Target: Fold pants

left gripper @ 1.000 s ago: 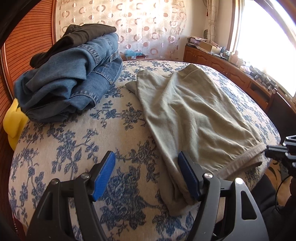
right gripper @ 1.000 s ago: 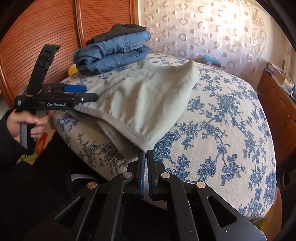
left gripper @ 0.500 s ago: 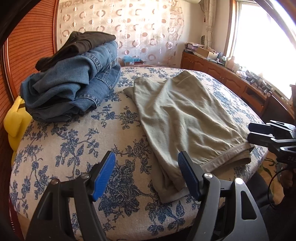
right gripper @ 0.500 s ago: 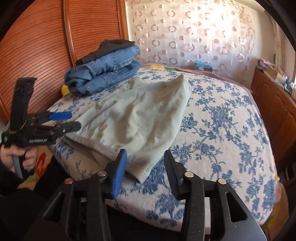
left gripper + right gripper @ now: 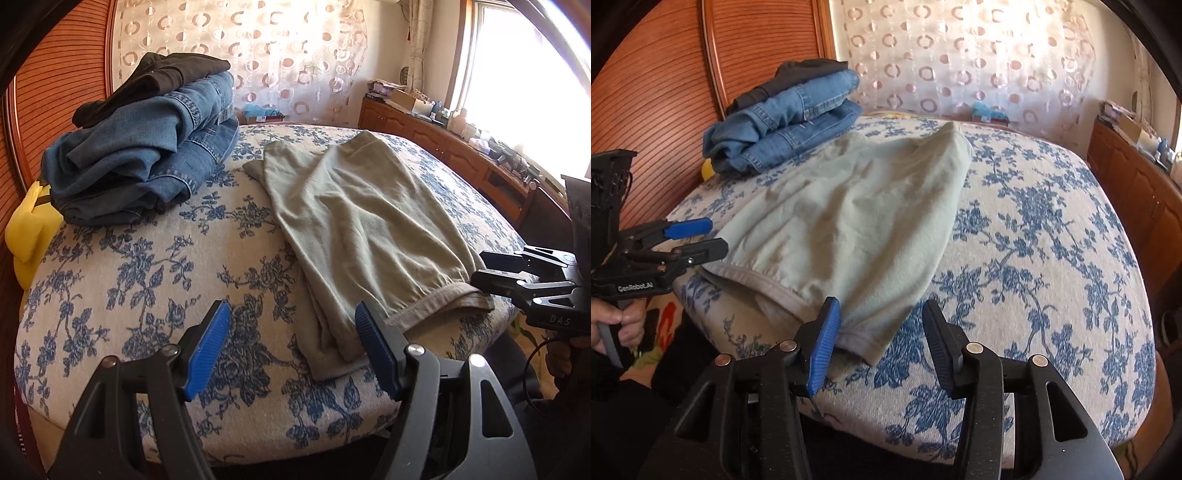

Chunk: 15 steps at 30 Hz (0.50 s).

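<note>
Olive-green pants (image 5: pixel 362 221) lie folded lengthwise on the floral bed, cuffs at the near edge; they also show in the right wrist view (image 5: pixel 849 218). My left gripper (image 5: pixel 291 347) is open and empty, just short of the near cuff corner. My right gripper (image 5: pixel 879 347) is open and empty, its jaws either side of the other cuff corner (image 5: pixel 864 343). Each gripper shows in the other's view: the right gripper (image 5: pixel 495 271) at the right, the left gripper (image 5: pixel 698 238) at the left.
A stack of folded blue jeans with dark pants on top (image 5: pixel 147 147) sits at the bed's far left by the wooden headboard (image 5: pixel 665 74). A yellow cushion (image 5: pixel 29 229) lies beside it. A wooden cabinet (image 5: pixel 461 155) runs under the window.
My right gripper opened and let go of the cuff edge. Both grippers drew back and rose a little. The pants now lie flat on the bed.
</note>
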Motion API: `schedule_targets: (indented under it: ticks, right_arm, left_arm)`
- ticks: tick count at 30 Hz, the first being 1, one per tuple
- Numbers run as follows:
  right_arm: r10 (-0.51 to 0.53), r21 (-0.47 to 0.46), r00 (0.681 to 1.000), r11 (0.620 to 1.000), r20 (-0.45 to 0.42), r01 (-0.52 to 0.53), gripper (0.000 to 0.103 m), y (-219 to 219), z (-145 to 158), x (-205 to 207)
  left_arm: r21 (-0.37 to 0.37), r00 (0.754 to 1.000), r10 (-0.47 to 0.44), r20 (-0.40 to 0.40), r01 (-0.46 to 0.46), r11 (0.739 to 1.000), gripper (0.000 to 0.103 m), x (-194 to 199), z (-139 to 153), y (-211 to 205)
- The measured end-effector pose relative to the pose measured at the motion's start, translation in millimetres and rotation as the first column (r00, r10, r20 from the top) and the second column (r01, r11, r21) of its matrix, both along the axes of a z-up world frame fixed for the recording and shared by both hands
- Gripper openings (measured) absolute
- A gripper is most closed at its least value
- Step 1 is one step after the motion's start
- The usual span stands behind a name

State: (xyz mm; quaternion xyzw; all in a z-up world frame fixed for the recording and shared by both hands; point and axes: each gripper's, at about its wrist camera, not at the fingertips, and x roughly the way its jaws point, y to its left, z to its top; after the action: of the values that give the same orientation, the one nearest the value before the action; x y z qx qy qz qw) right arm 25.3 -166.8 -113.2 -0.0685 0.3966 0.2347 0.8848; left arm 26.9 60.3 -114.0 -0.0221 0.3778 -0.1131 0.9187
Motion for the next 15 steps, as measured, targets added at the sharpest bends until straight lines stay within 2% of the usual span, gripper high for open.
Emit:
schedule_targets:
  ticks: [8,15]
  right_arm:
    - [-0.005,0.016,1.000,1.000,-0.022,0.006,0.047,-1,-5,-4]
    - [0.000,0.020,1.000,1.000,-0.030,0.001,0.047,-1,-5,-8]
  left_arm:
    - [-0.031,1.000,-0.021,-0.021,0.021,0.999,0.051,-7,-3,-2]
    - [-0.043,0.999,-0.041,-0.022,0.041,0.998,0.040,-21,-3,-5]
